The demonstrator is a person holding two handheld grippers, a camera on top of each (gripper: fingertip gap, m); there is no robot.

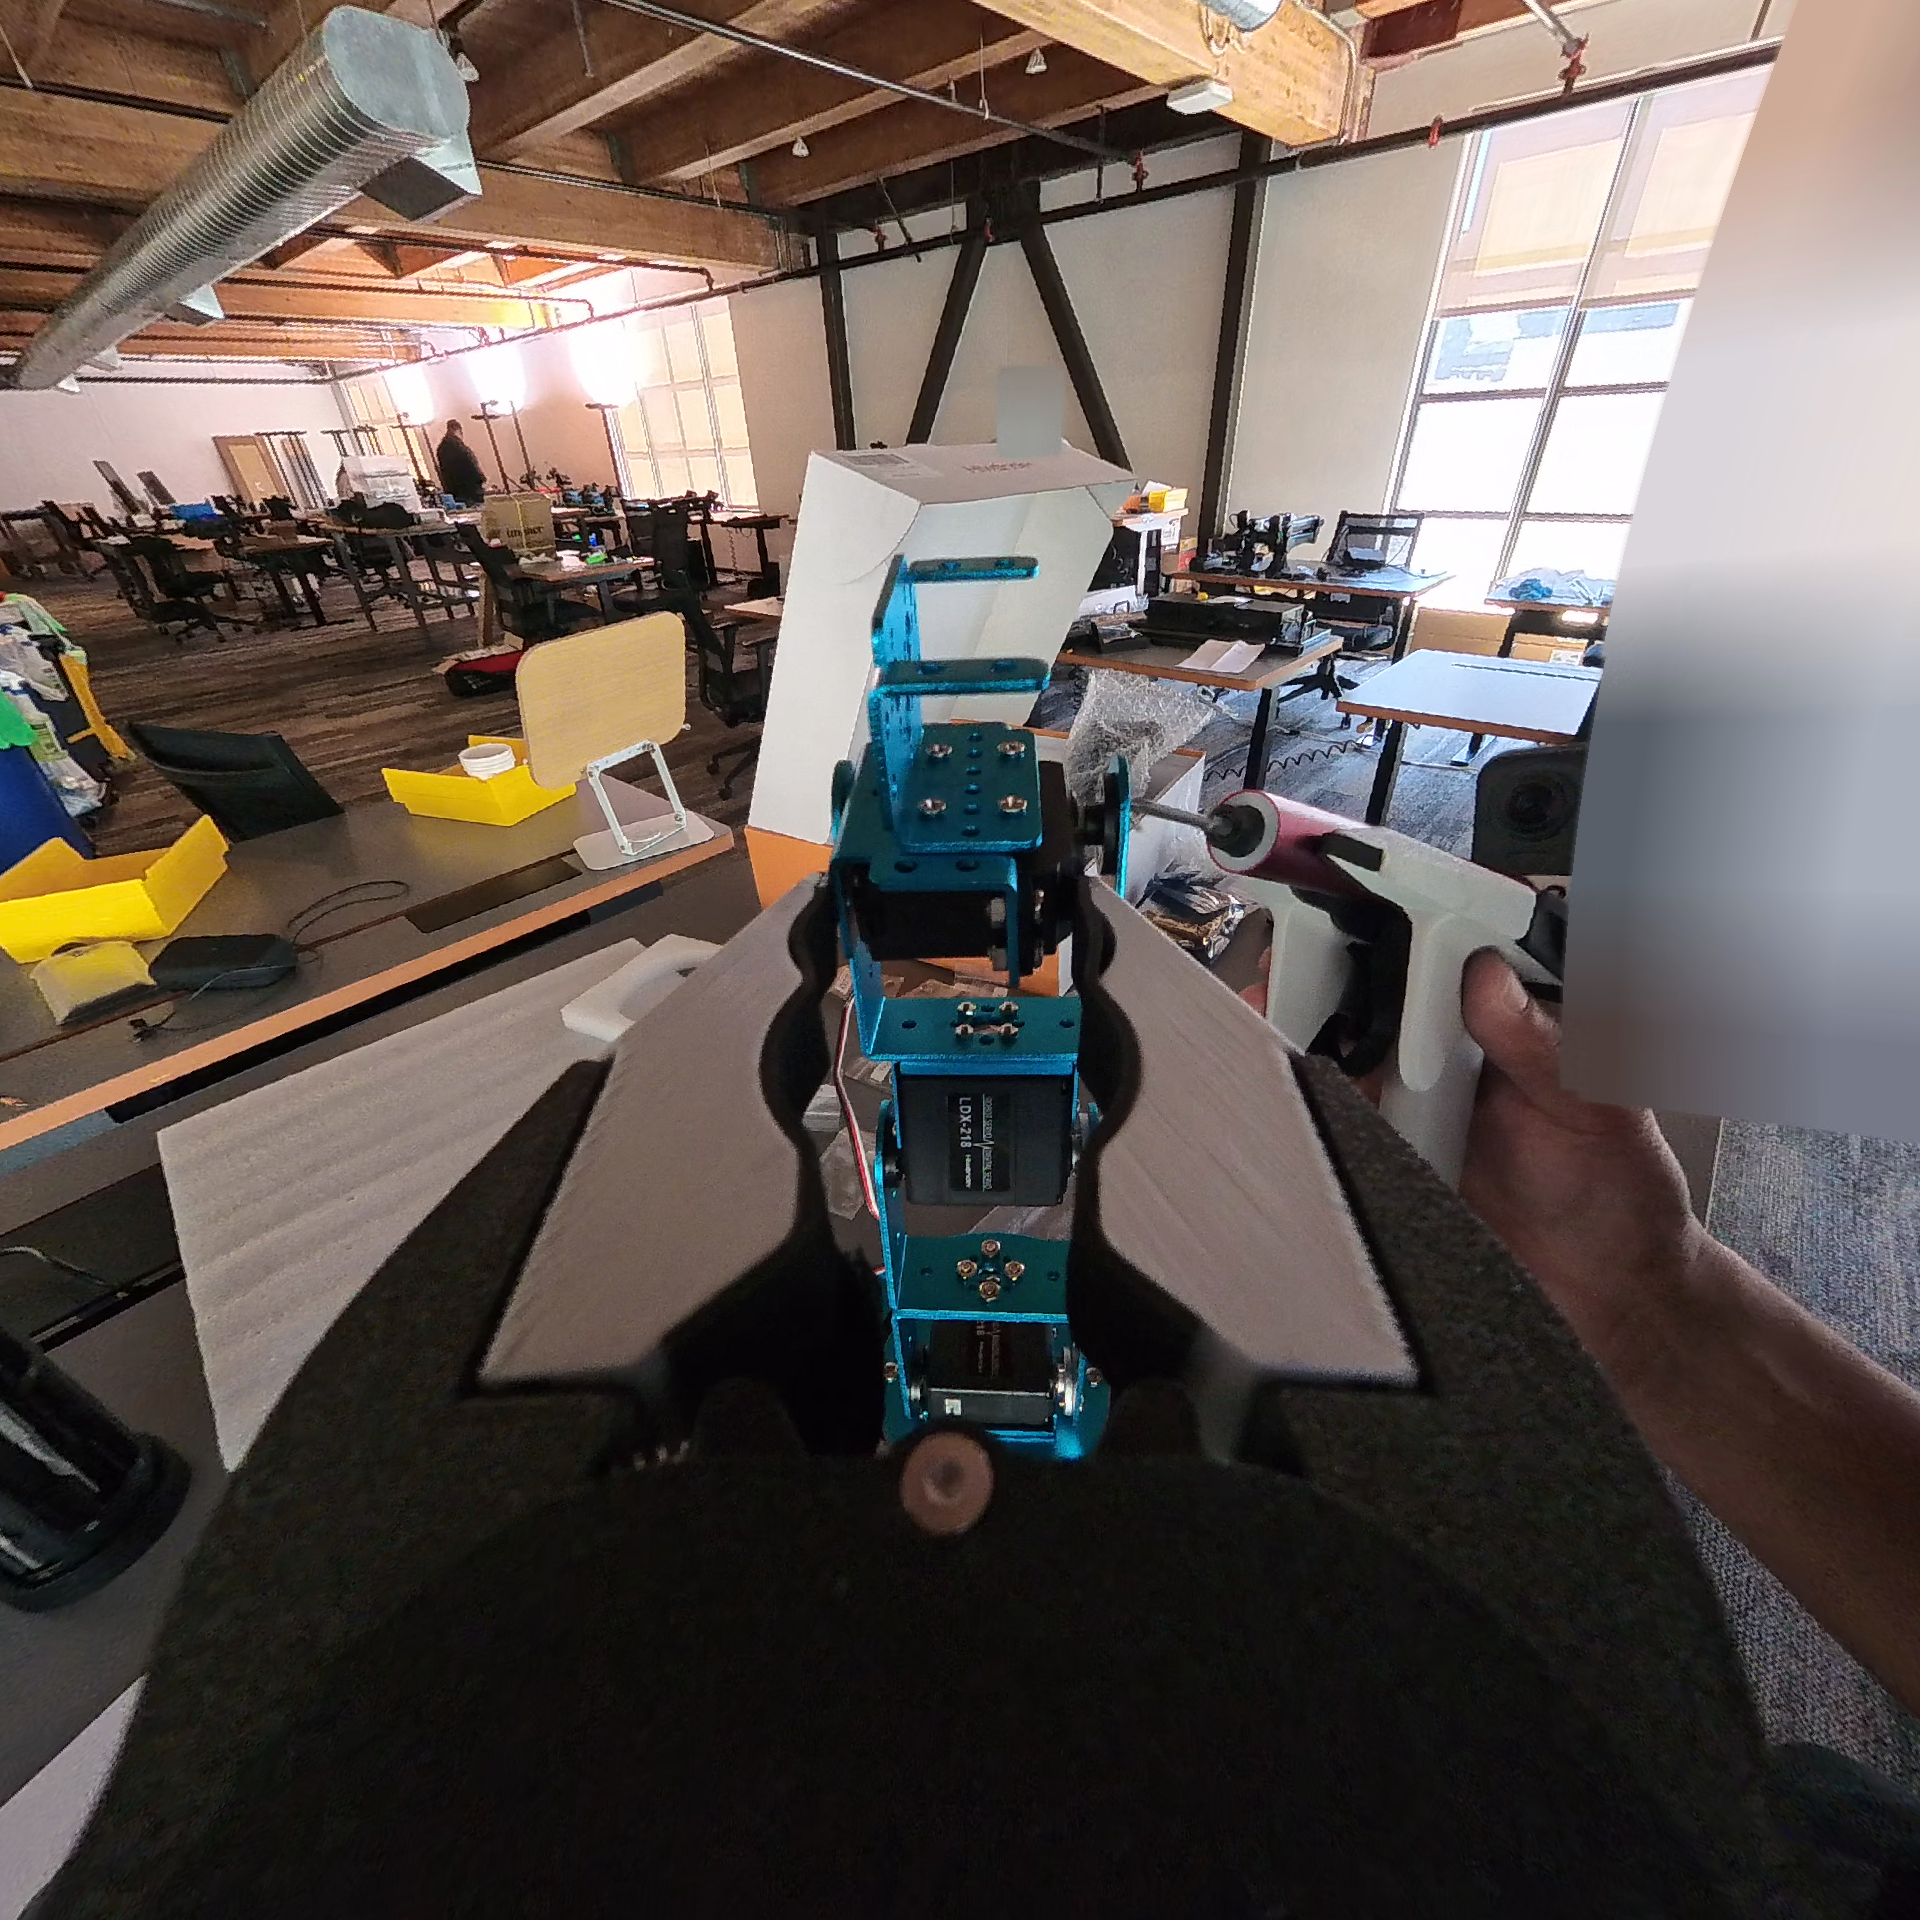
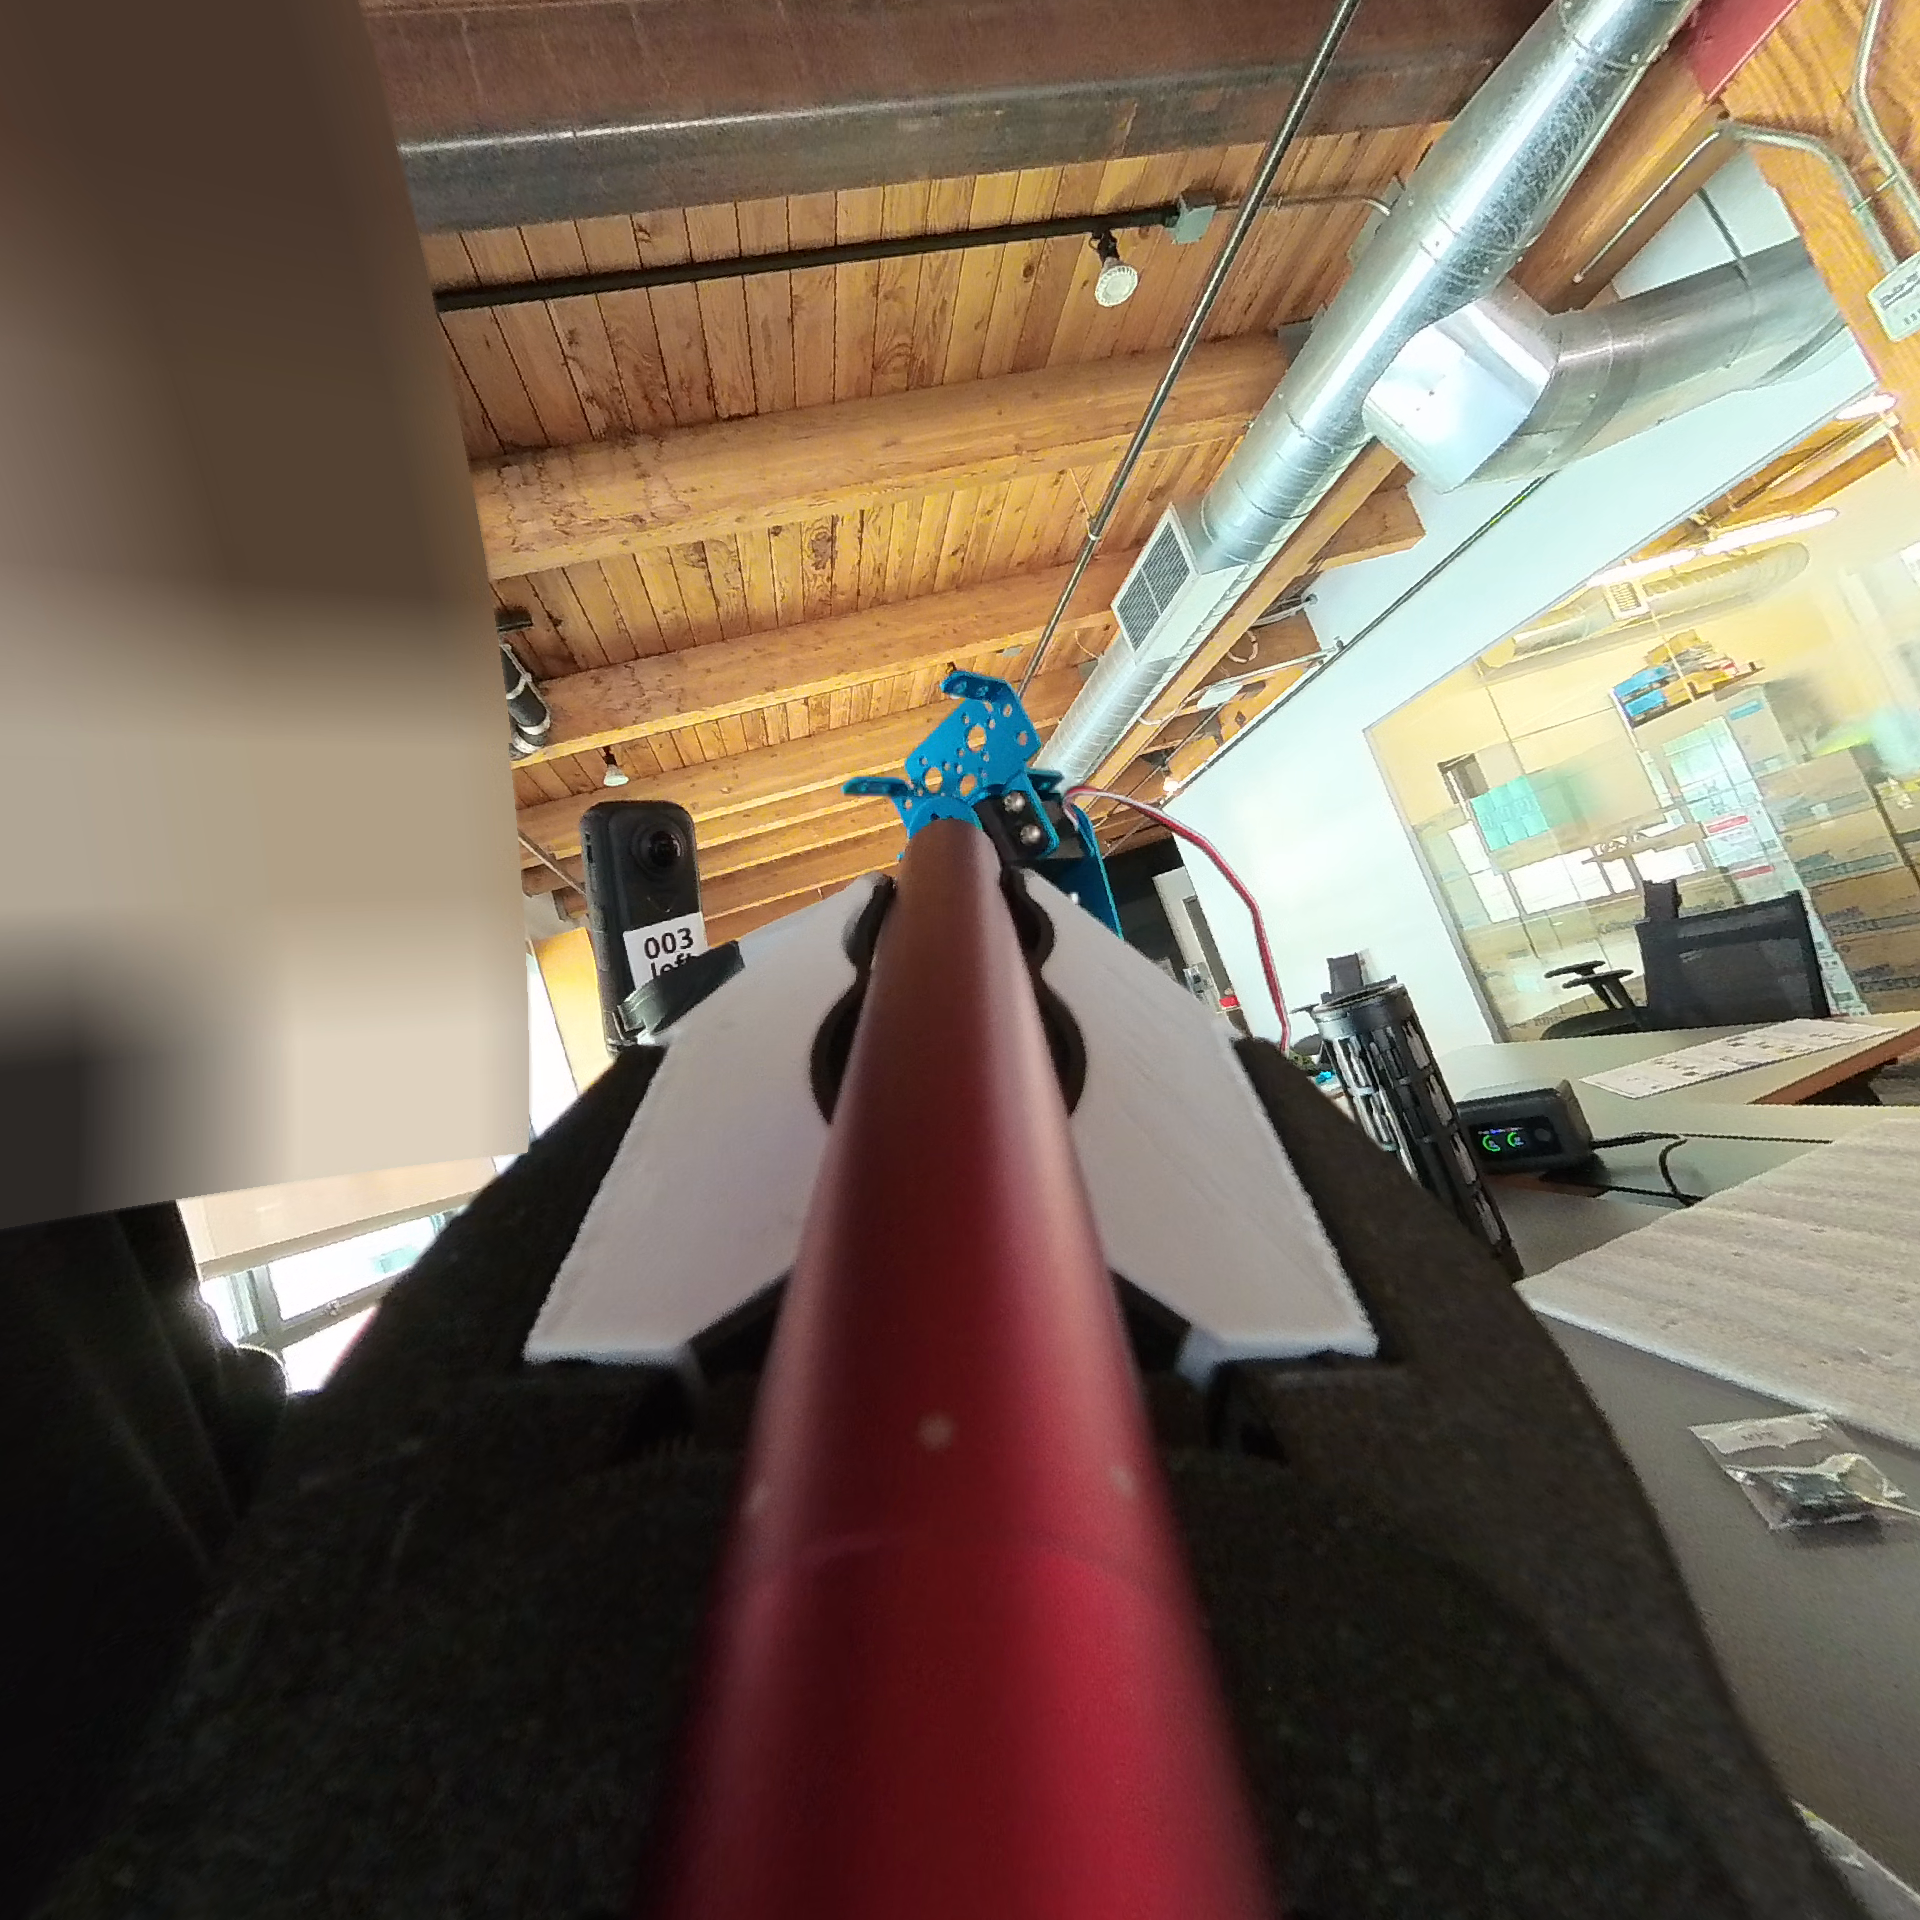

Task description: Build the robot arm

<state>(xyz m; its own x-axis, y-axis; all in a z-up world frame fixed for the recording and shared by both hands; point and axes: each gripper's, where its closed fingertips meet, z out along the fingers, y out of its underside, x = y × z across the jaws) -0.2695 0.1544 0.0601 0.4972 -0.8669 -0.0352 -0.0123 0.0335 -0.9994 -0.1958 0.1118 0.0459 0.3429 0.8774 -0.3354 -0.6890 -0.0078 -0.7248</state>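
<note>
My left gripper (image 1: 951, 914) is shut on a blue metal robot arm assembly (image 1: 951, 821) with black servo motors, held upright above the desk between its white fingers (image 1: 675, 1101). My right gripper (image 2: 940, 894) is shut on a red screwdriver (image 2: 935, 1351) that runs along its fingers. In the left wrist view the red screwdriver (image 1: 1283, 836) comes in from the right and its metal bit meets the side of the blue assembly. In the right wrist view the blue assembly (image 2: 971, 774) sits just past the screwdriver's tip, with a red and white wire trailing right.
A white foam sheet (image 1: 343, 1153) lies on the grey desk (image 1: 343, 914) below. A white box (image 1: 935, 582) stands behind the assembly. Yellow bins (image 1: 114, 883) and a wooden-panel stand (image 1: 603, 707) sit left. A small bag of hardware (image 2: 1808, 1475) and a black mesh cylinder (image 2: 1403, 1091) sit right.
</note>
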